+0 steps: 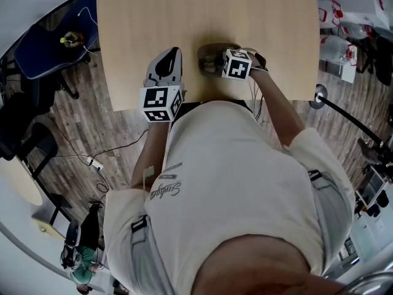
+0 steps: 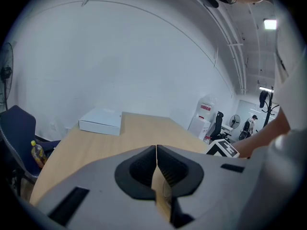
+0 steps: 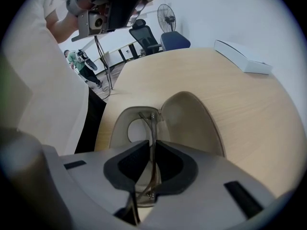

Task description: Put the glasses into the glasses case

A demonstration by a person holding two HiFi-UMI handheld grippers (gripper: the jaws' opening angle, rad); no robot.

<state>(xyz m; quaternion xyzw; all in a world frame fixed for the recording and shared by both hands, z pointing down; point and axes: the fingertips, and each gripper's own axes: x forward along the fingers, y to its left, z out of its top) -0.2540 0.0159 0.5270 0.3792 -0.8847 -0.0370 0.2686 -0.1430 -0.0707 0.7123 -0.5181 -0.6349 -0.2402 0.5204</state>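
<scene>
Grey-beige glasses case [image 3: 189, 114] is lying open just beyond the right gripper [image 3: 152, 145], fingers clamping the glasses [image 3: 152, 128] edge-on, long axis aiming into it; left gripper [image 2: 157, 162] idling aside, fingers together.

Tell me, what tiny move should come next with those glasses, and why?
Probably ease the right tongs down a little: they are shut on the glasses, which hang over the open glasses case on the table, seemingly not yet settled inside.
</scene>
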